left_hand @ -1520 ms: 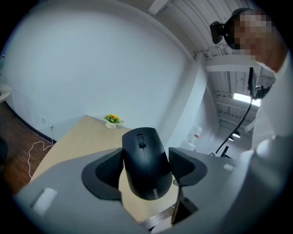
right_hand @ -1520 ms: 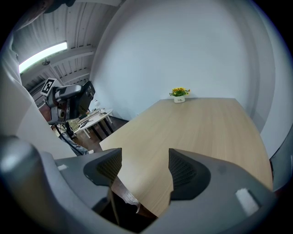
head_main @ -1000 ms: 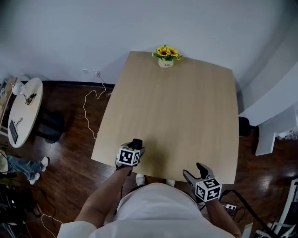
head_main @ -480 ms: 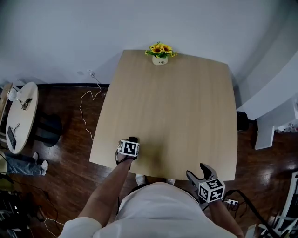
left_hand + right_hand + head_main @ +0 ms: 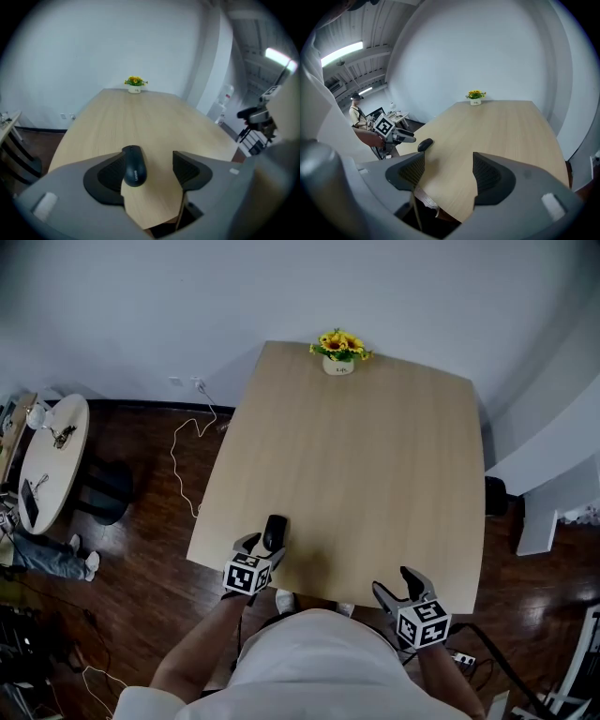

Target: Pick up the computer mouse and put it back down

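A black computer mouse (image 5: 274, 532) lies flat on the pale wooden table (image 5: 356, 456), close to its near left corner. My left gripper (image 5: 262, 550) sits just behind it at the table edge, its jaws opening. In the left gripper view the mouse (image 5: 134, 165) rests on the wood beside the left pad (image 5: 110, 172), well apart from the right pad. My right gripper (image 5: 394, 585) hovers open and empty at the near right edge. The right gripper view shows the mouse (image 5: 424, 144) and the left gripper (image 5: 401, 136) off to its left.
A small pot of yellow flowers (image 5: 339, 350) stands at the table's far edge. A round side table (image 5: 52, 460) with small items is on the floor at left, with a white cable (image 5: 183, 451) trailing nearby. White furniture (image 5: 548, 479) stands at right.
The left gripper has drawn back from over the mouse toward the person, and its jaws have parted. The mouse now shows uncovered on the table. The right gripper has stayed put.
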Motion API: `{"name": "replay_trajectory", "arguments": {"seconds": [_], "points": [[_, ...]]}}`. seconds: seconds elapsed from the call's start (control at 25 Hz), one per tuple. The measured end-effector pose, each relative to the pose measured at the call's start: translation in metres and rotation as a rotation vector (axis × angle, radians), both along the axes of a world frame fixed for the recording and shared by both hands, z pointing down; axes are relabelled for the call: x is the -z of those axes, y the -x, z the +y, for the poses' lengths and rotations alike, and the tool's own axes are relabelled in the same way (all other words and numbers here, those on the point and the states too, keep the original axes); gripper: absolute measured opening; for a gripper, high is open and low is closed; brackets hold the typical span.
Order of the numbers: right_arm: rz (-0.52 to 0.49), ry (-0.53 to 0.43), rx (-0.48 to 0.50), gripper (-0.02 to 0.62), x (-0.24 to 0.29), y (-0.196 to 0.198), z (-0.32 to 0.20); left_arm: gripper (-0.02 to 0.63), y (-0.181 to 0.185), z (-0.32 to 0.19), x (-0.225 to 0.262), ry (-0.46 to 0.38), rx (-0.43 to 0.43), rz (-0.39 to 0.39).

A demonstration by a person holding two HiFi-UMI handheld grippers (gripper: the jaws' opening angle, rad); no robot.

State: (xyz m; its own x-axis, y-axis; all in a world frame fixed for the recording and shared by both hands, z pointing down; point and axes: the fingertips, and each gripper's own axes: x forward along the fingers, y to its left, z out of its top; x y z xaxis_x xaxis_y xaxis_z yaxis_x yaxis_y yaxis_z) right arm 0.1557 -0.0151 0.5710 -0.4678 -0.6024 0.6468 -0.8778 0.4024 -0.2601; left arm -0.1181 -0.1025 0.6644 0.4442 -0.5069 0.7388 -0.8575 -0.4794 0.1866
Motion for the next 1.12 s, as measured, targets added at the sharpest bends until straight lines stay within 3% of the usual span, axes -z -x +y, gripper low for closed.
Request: {"name": "replay_trajectory", "arguments": {"seconds": [0.2, 0.36, 0.56, 1.12], "points": [[0.024, -0.032, 0.045, 0.325, 0.014, 0.013, -0.006, 0.298, -0.001, 0.037, 0.032, -0.034, 0.003, 0.15], [0.029, -0.038, 0.056, 0.322, 0.016, 0.015, -0.006, 0.298, -0.004, 0.053, 0.049, -0.052, 0.013, 0.214], [0.036, -0.033, 0.066, 0.318, 0.015, 0.018, -0.004, 0.298, -0.017, 0.071, 0.046, -0.051, -0.079, 0.2], [0.037, -0.042, 0.064, 0.314, 0.018, 0.018, 0.002, 0.298, -0.018, 0.083, 0.05, -0.065, -0.08, 0.199]]}}
